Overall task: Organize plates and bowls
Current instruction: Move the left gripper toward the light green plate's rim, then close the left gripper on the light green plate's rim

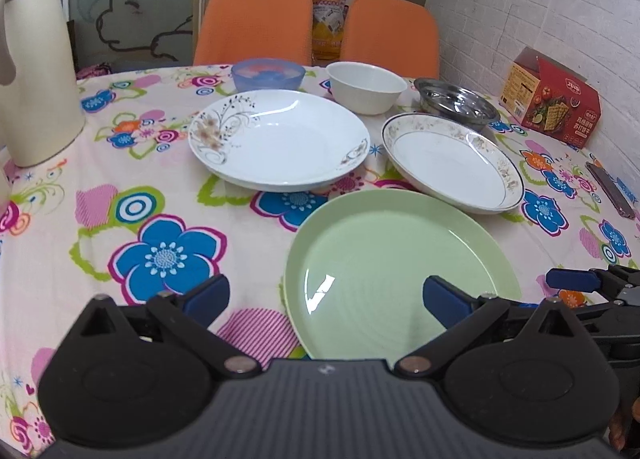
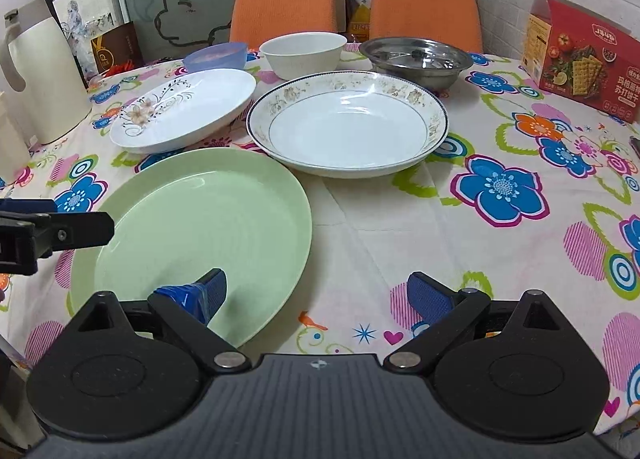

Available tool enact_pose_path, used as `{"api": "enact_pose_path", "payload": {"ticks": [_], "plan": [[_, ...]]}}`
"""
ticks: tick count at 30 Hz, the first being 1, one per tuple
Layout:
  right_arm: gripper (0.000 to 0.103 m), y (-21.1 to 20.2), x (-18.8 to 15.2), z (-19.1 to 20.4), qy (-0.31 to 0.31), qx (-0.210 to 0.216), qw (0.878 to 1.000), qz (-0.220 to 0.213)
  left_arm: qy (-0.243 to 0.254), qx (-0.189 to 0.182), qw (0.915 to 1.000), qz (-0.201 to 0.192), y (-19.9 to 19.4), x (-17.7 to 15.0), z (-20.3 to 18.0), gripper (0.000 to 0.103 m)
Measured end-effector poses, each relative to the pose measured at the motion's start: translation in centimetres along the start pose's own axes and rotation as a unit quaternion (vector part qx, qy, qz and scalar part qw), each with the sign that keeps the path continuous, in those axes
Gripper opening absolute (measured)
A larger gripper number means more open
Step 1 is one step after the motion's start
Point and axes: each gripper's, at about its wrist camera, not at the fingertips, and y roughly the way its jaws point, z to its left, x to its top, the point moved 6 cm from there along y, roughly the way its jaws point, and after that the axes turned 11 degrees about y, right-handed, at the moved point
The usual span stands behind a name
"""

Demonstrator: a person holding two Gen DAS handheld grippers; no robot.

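Observation:
A green plate (image 1: 400, 263) (image 2: 200, 227) lies nearest me on the floral tablecloth. Behind it sit a white plate with a flower print (image 1: 280, 139) (image 2: 184, 111) and a gold-rimmed deep plate (image 1: 452, 161) (image 2: 348, 123). Along the back stand a blue bowl (image 1: 267, 73) (image 2: 216, 55), a white bowl (image 1: 366, 87) (image 2: 303, 53) and a steel bowl (image 1: 458, 101) (image 2: 416, 57). My left gripper (image 1: 326, 301) is open, straddling the green plate's near left rim. My right gripper (image 2: 320, 295) is open over the plate's right rim, holding nothing.
A cream thermos jug (image 1: 36, 63) (image 2: 44, 71) stands at the table's left. A red cracker box (image 1: 552, 99) (image 2: 580, 59) sits at the right by the brick wall, a dark phone (image 1: 610, 189) nearby. Two orange chairs (image 1: 256, 23) (image 2: 424, 7) stand behind the table.

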Motion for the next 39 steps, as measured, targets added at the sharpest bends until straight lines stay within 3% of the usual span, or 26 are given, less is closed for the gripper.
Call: {"api": "enact_pose_path", "payload": {"ticks": [8,12,16,20,27,30,32,34,39], "plan": [[0.086,1.1,-0.2,1.3,-0.023,-0.001,1.0,-0.008,-0.002,-0.02,0.9998,0.0,1.8,-0.5,0.2,0.102],[0.087,0.9,-0.8,1.3,-0.027,0.008,0.999,-0.045,0.006,-0.026,0.9995,0.017,3.1,-0.9,-0.1,0.102],[0.087,0.7,-1.4,1.2,-0.037,0.02,0.996,-0.083,0.029,-0.009,0.9994,0.015,3.5,-0.9,-0.6,0.102],[0.086,1.0,-0.9,2.1,-0.044,0.018,0.996,-0.078,0.041,0.009,0.999,0.017,3.8,-0.9,-0.9,0.102],[0.086,1.3,-0.6,2.3,-0.048,0.034,0.997,-0.057,0.04,-0.001,0.999,0.023,3.8,-0.7,-0.6,0.102],[0.081,1.4,-0.8,2.9,-0.063,0.049,0.995,-0.057,0.046,-0.004,0.9987,0.021,3.6,-0.8,-0.5,0.096],[0.08,1.5,-0.9,3.2,-0.072,0.063,0.994,-0.058,0.061,0.002,0.998,0.016,3.3,-0.9,-0.6,0.074],[0.077,1.4,-1.0,3.8,-0.082,0.072,0.993,-0.052,0.069,-0.015,0.9974,0.014,3.0,-0.7,-1.0,0.062],[0.076,0.8,-1.7,4.3,-0.072,0.06,0.994,-0.06,0.057,-0.007,0.9983,0.011,2.8,-0.8,-0.9,0.056]]}}
